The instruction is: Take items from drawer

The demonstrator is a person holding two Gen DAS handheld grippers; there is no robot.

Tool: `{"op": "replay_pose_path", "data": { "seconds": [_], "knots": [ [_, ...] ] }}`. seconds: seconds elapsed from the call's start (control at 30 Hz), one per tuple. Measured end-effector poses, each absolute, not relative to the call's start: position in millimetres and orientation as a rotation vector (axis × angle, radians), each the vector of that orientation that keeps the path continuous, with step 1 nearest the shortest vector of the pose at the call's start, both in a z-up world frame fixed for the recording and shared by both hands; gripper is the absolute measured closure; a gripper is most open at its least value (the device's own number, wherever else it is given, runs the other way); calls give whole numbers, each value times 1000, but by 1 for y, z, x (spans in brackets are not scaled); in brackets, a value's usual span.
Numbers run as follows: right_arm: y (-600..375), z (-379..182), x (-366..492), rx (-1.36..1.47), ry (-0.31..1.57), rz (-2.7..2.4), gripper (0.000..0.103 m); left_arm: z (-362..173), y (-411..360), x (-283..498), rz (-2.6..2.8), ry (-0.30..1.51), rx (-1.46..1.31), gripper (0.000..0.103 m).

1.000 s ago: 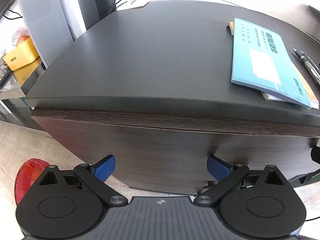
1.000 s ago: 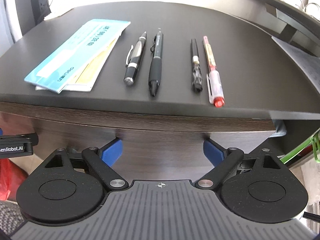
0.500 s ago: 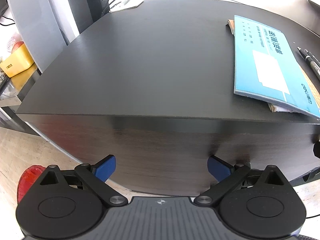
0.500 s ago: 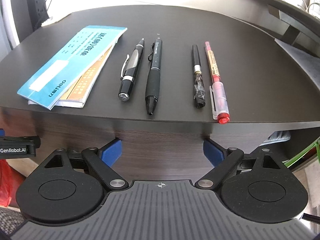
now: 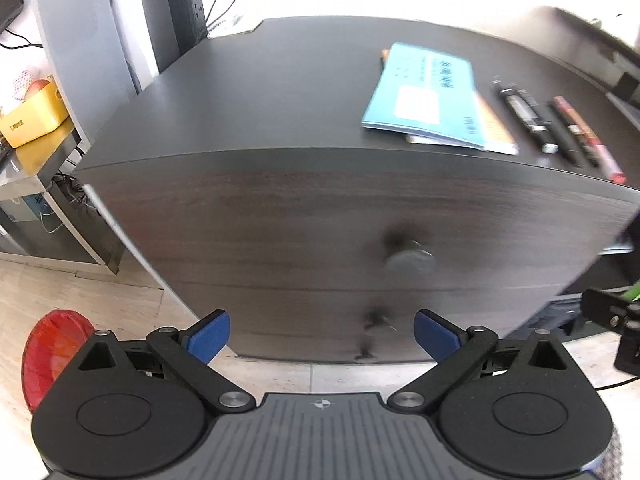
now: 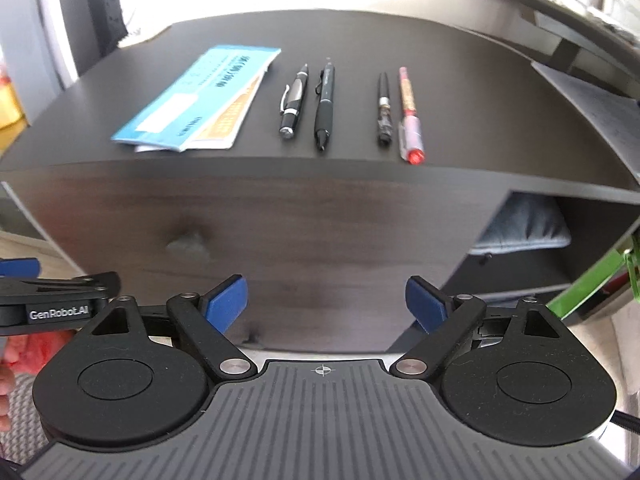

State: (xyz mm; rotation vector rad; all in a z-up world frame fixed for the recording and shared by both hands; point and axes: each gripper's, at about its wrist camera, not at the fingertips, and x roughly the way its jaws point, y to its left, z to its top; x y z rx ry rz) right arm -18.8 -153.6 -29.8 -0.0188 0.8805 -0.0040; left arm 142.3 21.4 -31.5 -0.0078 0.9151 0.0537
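Note:
A dark wood drawer unit stands before both grippers. Its top drawer front [image 5: 320,216] is shut and has a round knob [image 5: 410,258], also seen in the right wrist view [image 6: 188,246]. On the top lie a blue booklet [image 5: 424,104] [image 6: 196,100] over an orange one, and several pens [image 6: 326,104], the rightmost red-tipped [image 6: 410,116]. My left gripper [image 5: 322,334] is open and empty, below and left of the knob. My right gripper [image 6: 326,300] is open and empty, in front of the drawer face, right of the knob.
A yellow box [image 5: 32,120] sits on a metal shelf at left. A red round object [image 5: 52,348] lies on the floor at lower left. An open compartment with grey cloth [image 6: 524,224] is right of the drawers. A green clip [image 6: 592,276] is at far right.
Both grippers have drawn back from the unit and tilted down; the drawer front and knob, hidden before, are now in view. The top drawer has gone from slightly open to shut.

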Motion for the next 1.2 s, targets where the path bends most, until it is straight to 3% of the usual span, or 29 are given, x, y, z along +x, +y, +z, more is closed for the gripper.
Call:
{"op": "replay_pose_path", "data": {
  "seconds": [0.43, 0.7, 0.83, 1.2],
  "knots": [
    [-161, 0, -130, -4, 798, -6, 11, -7, 12, 63, 14, 853, -6, 2],
    [-151, 15, -94, 18, 789, -7, 11, 4, 6, 34, 0, 831, 11, 1],
    [-169, 28, -12, 21, 781, -10, 11, 8, 6, 27, -1, 821, 11, 1],
    [-167, 23, -8, 21, 787, -40, 11, 11, 9, 18, -1, 816, 31, 1]
  ]
}}
